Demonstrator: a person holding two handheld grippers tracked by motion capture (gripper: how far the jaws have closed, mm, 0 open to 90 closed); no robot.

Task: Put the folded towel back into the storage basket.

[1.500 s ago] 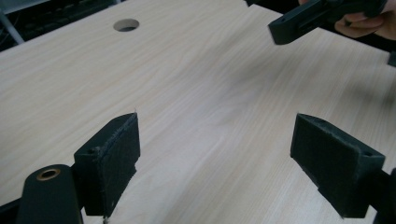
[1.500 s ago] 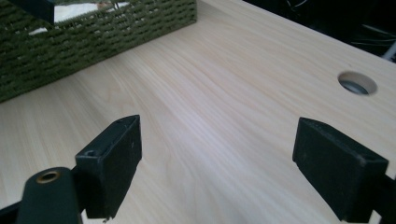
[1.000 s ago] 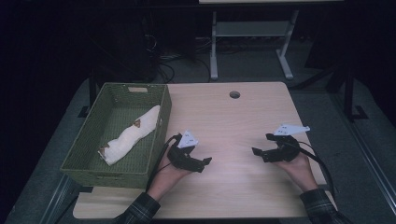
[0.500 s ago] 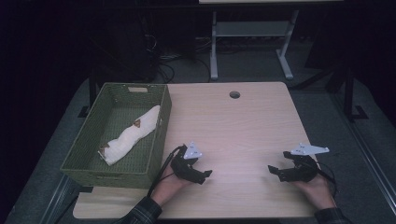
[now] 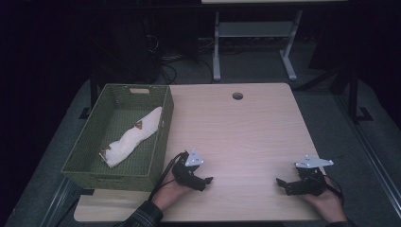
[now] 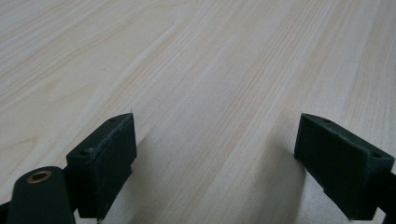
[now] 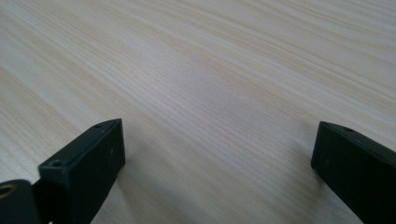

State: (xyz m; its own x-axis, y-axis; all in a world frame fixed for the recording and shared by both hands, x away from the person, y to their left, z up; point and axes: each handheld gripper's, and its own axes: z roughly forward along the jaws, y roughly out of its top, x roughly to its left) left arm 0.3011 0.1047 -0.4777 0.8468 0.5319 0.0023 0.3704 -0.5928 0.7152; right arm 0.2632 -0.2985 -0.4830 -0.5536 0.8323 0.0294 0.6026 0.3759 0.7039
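Observation:
My left gripper (image 5: 207, 181) rests low on the light wood table (image 5: 246, 132) near its front edge, just right of the basket, jaws pointing right. In the left gripper view it (image 6: 215, 140) stands open, with bare wood between the black pads (image 6: 105, 158). My right gripper (image 5: 281, 184) lies near the front right corner, jaws pointing left towards the other gripper. Its jaws (image 7: 217, 149) have just been opening and now stand wide, with nothing between them. A hand holds each gripper from the bottom edge.
A green woven basket (image 5: 161, 142) sits along the table's left side, with a white rolled cloth (image 5: 132, 137) lying in it. A round cable hole (image 5: 237, 96) is at the table's far edge. A metal stand (image 5: 255, 33) is on the dark floor beyond.
Both grippers have come down and back towards the table's front edge. The right one has also slid out to the right, widening the gap between the two.

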